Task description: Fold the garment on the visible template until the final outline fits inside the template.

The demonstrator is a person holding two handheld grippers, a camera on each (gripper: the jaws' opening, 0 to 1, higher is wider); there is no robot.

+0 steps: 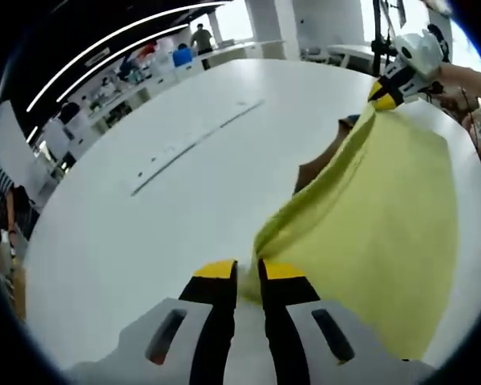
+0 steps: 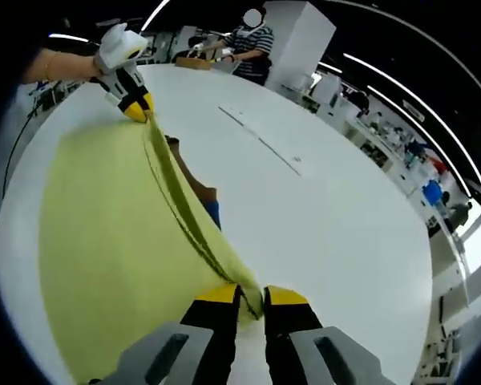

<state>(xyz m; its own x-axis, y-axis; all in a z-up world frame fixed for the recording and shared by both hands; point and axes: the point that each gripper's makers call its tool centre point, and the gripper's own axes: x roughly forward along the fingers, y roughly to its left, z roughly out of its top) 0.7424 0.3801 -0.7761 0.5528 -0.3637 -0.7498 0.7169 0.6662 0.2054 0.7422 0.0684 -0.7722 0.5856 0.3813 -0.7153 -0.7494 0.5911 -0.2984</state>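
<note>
A yellow garment (image 1: 377, 224) hangs stretched between my two grippers above a white table (image 1: 144, 233). My left gripper (image 1: 248, 273) is shut on one corner of the garment's edge. The right gripper (image 1: 387, 92) shows at the upper right of the left gripper view, pinching the other end. In the right gripper view my right gripper (image 2: 252, 298) is shut on the yellow garment (image 2: 112, 241), and the left gripper (image 2: 132, 100) holds the far corner at the upper left. A brown and blue template piece (image 2: 200, 200) peeks out from under the lifted cloth.
A thin grey line (image 1: 192, 148) runs across the white table (image 2: 329, 216). Shelves with bins (image 1: 136, 68) stand beyond the table's far side. A person in a striped shirt (image 2: 248, 48) stands at the far end of the table. A sleeve and hand (image 1: 473, 112) show at the right.
</note>
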